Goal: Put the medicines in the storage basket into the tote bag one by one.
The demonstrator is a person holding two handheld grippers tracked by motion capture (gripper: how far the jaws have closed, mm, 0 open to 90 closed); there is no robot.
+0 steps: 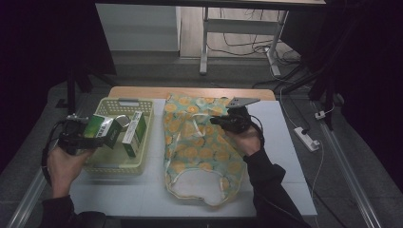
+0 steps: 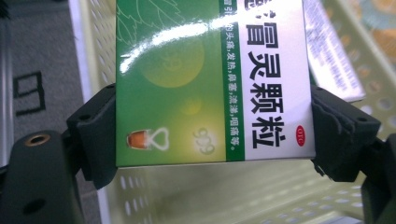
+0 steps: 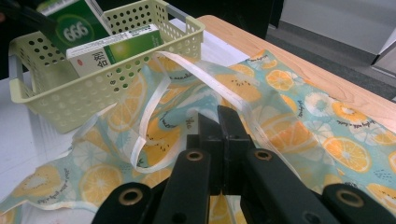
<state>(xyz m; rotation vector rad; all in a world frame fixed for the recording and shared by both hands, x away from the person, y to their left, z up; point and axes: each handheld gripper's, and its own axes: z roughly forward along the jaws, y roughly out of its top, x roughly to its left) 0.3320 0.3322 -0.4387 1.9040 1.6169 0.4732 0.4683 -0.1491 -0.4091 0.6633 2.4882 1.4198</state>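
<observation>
A cloth bag (image 1: 202,149) printed with orange slices lies flat on the white counter (image 1: 280,166), its pale opening nearest the viewer and thin white straps (image 3: 187,79) looped across it. The right gripper (image 1: 219,120) hovers over the bag's upper part, jaws pressed together and holding nothing. To the left sits one perforated pale-yellow plastic basket (image 1: 142,107). Two glossy green-and-white boxes: one box (image 1: 134,134) stands inside the basket, the other box (image 2: 210,84) is clamped in the left gripper (image 1: 97,137) above it.
</observation>
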